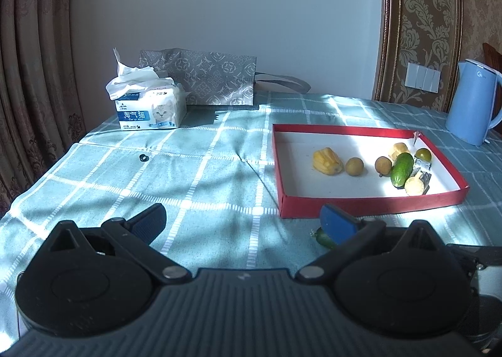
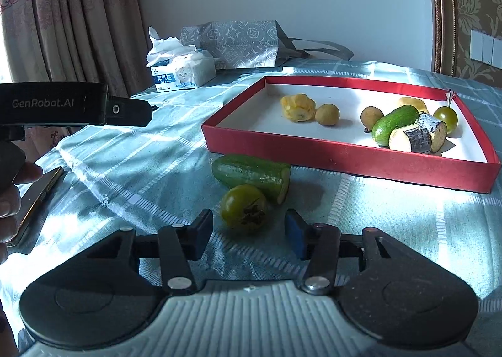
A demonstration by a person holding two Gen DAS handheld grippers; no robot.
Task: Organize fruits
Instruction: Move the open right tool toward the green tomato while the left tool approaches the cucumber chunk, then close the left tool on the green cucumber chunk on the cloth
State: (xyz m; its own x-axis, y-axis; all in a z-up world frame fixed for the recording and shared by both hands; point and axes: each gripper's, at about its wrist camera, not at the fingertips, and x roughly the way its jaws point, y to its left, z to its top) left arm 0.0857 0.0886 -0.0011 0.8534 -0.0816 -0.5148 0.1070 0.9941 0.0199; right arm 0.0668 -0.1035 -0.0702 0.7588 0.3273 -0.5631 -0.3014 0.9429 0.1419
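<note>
- The right gripper point(image 2: 249, 233) hangs low over the desk, aimed down and forward; its fingers stand moderately apart on either side of the near edge of a small round green tomato with a dark stem scar point(image 2: 244, 208), with a gap visible on each side, so nothing is pinched yet.
- Risk: the tomato is round and smooth, and looks likely to roll or squirt forward if the fingers close only on its near edge instead of across its middle.
- Touching the tomato on its far side lies a short dark green cucumber piece with one cut end point(image 2: 251, 173), just in front of the shallow red cardboard box with a white floor point(image 2: 345, 157). A push on the tomato would probably shove the cucumber piece against the box wall.
- The left gripper point(image 1: 244, 225) is held off to the left of the box, tilted downward, its fingers spread wide and empty; the right-wrist view shows its black body point(image 2: 75, 104) in a person's hand point(image 2: 12, 187), above a flat phone-like object point(image 2: 37, 194) on the checked teal tablecloth point(image 2: 125, 168).
- Inside the box lie a yellow lumpy fruit piece point(image 2: 298, 107), two small brown round fruits point(image 2: 327, 114), a whole green cucumber point(image 2: 395, 123), foil-wrapped cut pieces point(image 2: 417, 135) and another green tomato point(image 2: 445, 118).
- Beyond the box stand a white tissue pack point(image 1: 149, 106), a grey patterned bag point(image 1: 207, 77) and a blue kettle point(image 1: 473, 103).
</note>
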